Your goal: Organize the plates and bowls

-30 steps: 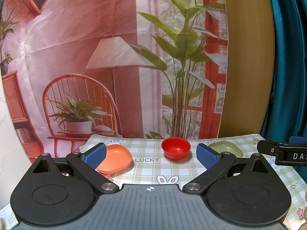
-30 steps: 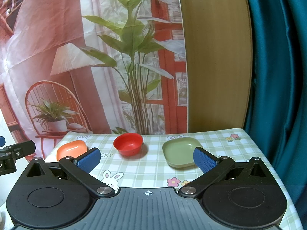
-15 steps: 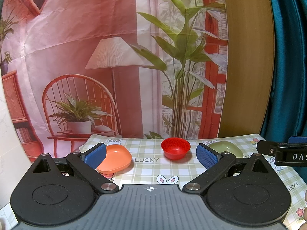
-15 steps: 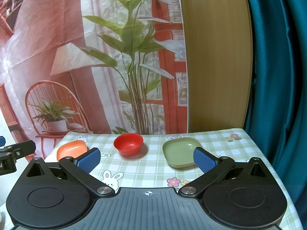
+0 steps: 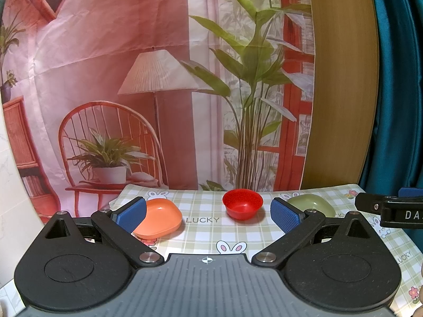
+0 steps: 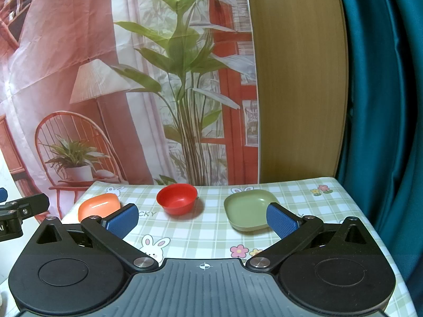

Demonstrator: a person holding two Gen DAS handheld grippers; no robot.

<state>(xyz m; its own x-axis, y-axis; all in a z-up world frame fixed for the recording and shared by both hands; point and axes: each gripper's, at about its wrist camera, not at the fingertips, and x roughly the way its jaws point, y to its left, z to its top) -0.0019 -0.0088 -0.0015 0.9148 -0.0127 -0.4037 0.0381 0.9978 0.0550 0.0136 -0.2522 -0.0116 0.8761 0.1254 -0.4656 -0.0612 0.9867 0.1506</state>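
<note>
Three dishes stand in a row on the checked tablecloth (image 5: 201,229): an orange plate (image 5: 158,218) at the left, a red bowl (image 5: 242,204) in the middle and a green plate (image 5: 313,204) at the right. In the right wrist view they are the orange plate (image 6: 99,206), the red bowl (image 6: 177,198) and the green plate (image 6: 249,212). My left gripper (image 5: 208,215) hovers open short of the dishes, its left pad in front of the orange plate. My right gripper (image 6: 202,220) is open too, with its right pad overlapping the green plate's near edge. Neither holds anything.
A printed backdrop (image 5: 158,79) and a wooden panel (image 6: 298,79) rise right behind the table. A teal curtain (image 6: 383,105) hangs on the right. The table's right edge (image 6: 370,224) lies close to the green plate. The other gripper shows at each view's side.
</note>
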